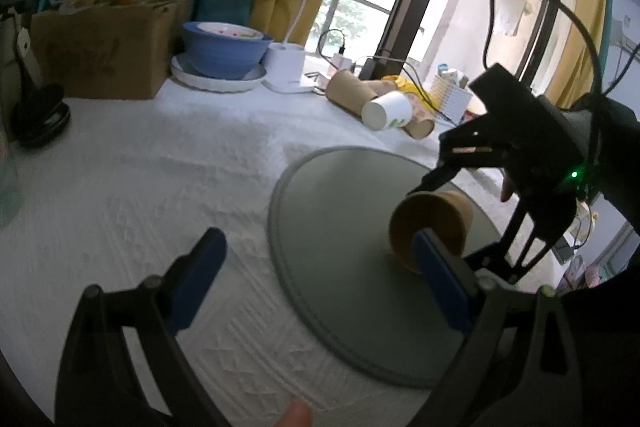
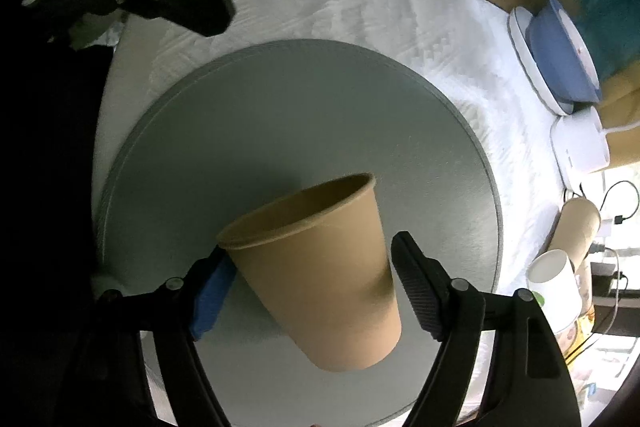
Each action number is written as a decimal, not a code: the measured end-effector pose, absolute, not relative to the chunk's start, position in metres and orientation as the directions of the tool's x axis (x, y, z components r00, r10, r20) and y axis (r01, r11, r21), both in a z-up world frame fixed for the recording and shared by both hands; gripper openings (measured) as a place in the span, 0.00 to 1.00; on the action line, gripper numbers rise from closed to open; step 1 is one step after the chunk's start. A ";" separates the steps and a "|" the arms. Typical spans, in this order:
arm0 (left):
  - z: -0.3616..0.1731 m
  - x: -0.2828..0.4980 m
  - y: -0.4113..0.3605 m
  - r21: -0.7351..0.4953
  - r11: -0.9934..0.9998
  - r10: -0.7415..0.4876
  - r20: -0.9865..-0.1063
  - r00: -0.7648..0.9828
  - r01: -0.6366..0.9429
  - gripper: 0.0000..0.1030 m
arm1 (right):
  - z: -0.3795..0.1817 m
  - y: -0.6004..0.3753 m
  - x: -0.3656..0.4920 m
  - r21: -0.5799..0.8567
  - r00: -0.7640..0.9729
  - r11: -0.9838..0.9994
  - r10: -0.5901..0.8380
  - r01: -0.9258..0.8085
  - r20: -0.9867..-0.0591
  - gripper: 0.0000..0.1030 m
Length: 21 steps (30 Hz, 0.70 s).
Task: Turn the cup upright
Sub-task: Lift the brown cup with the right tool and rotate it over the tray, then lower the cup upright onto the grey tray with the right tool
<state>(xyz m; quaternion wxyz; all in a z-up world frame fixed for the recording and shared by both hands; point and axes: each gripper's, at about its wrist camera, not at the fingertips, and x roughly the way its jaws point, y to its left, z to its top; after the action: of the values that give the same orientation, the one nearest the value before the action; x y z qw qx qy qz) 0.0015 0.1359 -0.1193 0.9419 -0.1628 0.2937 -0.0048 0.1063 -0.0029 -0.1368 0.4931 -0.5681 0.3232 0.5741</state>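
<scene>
A brown paper cup (image 2: pixel 320 267) lies on its side on a round grey tray (image 2: pixel 280 107), its mouth facing away from the right wrist camera. My right gripper (image 2: pixel 308 287) straddles the cup, with its fingers touching the cup's sides. In the left wrist view the cup (image 1: pixel 432 223) rests on the tray (image 1: pixel 340 207) with its mouth toward the camera and the right gripper (image 1: pixel 444 211) around it. My left gripper (image 1: pixel 320 267) is open and empty above the tray's near left edge.
A white textured cloth (image 1: pixel 140 187) covers the table. At the back stand a cardboard box (image 1: pixel 104 47), stacked blue bowls (image 1: pixel 224 51), a white lamp base (image 1: pixel 286 67), cardboard tubes with a white cup (image 1: pixel 388 111) and a black object (image 1: pixel 40 115).
</scene>
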 end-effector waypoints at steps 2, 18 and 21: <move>-0.119 0.001 0.136 -0.311 0.947 -0.106 -0.551 0.828 -0.086 0.93 | -0.139 -0.001 0.108 -0.188 0.133 -0.291 0.199 -0.938 -0.971 0.70; -0.110 0.007 0.136 -0.276 0.958 -0.091 -0.558 0.825 -0.081 0.93 | -0.119 -0.009 0.124 -0.208 0.170 -0.089 0.317 -0.974 -0.933 0.67; -0.105 0.012 0.134 -0.269 0.960 -0.096 -0.563 0.821 -0.072 0.93 | -0.112 -0.015 0.131 -0.210 0.202 0.018 0.361 -0.978 -0.911 0.67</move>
<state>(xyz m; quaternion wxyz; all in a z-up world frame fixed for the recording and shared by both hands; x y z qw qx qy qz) 0.0120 0.1343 -0.1052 0.9437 -0.1407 0.2994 -0.0063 0.1308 -0.0149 -0.1119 0.6276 -0.4550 0.3390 0.5331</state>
